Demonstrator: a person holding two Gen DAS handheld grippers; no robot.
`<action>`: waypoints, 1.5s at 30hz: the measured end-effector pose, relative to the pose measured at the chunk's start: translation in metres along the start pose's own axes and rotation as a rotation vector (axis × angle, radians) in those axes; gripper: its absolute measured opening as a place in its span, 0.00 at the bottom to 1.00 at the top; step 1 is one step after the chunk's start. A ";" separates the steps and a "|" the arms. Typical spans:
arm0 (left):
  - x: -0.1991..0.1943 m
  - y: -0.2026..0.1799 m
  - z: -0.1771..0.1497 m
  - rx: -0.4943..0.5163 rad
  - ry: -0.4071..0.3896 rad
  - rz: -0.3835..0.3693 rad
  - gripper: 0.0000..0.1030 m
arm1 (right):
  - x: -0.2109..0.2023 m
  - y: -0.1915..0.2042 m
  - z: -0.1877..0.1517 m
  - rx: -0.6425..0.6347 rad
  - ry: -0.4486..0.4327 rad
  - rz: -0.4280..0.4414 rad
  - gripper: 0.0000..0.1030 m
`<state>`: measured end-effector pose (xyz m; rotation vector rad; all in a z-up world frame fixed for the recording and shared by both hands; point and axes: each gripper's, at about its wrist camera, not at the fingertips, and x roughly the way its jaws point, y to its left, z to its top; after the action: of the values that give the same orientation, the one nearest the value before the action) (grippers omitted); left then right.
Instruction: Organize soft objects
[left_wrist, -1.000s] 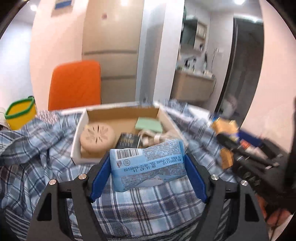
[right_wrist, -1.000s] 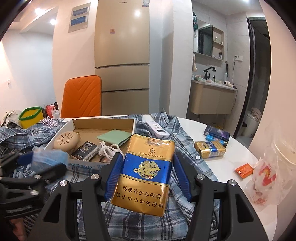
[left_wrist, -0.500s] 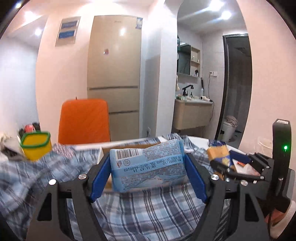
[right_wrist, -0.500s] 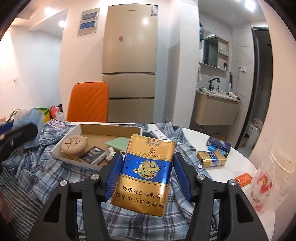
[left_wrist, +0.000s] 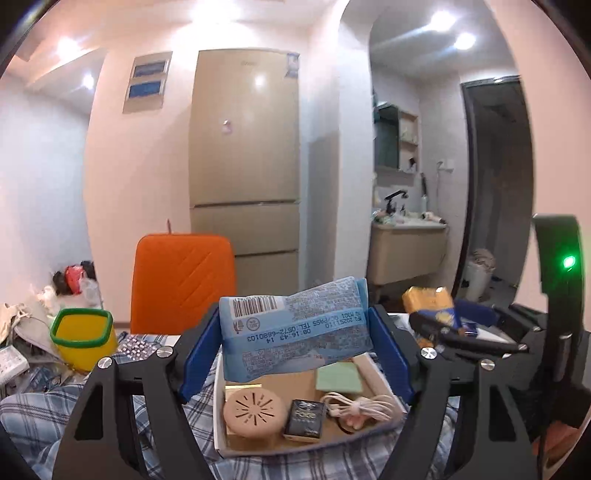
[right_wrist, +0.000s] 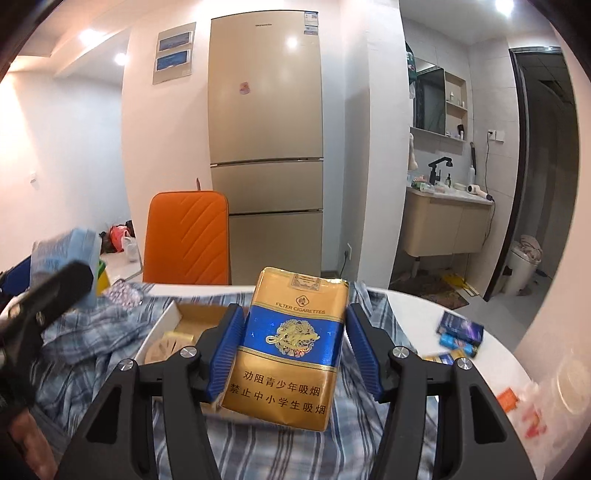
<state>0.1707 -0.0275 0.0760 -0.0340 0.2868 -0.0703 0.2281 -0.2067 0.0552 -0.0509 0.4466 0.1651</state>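
Left tool (left_wrist: 295, 354) grips tissue pack (left_wrist: 293, 332) crosswise, barcode leftward.

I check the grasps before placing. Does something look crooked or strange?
Yes. The tissue pack sits tilted between the left gripper fingers, right end higher. The cigarette pack in the right gripper leans slightly too. Nothing looks spilled.

I'm in a home apt: tall beige three-door fridge (right_wrist: 266, 147), orange padded chair (right_wrist: 186, 236), bathroom vanity w/ black faucet (right_wrist: 445, 218).

Bright ceiling spots, blurred fisheye edges
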 end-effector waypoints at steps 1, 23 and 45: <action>0.009 0.004 0.000 -0.016 0.018 -0.005 0.74 | 0.006 0.002 0.003 0.003 -0.002 0.000 0.57; 0.092 0.028 -0.051 -0.066 0.345 -0.002 0.74 | 0.127 0.029 -0.051 -0.086 0.267 0.109 0.57; 0.097 0.026 -0.057 -0.034 0.343 0.009 0.97 | 0.105 -0.003 -0.038 -0.047 0.199 0.022 0.77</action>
<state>0.2491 -0.0098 -0.0071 -0.0550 0.6309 -0.0624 0.3057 -0.1972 -0.0243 -0.1092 0.6419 0.1926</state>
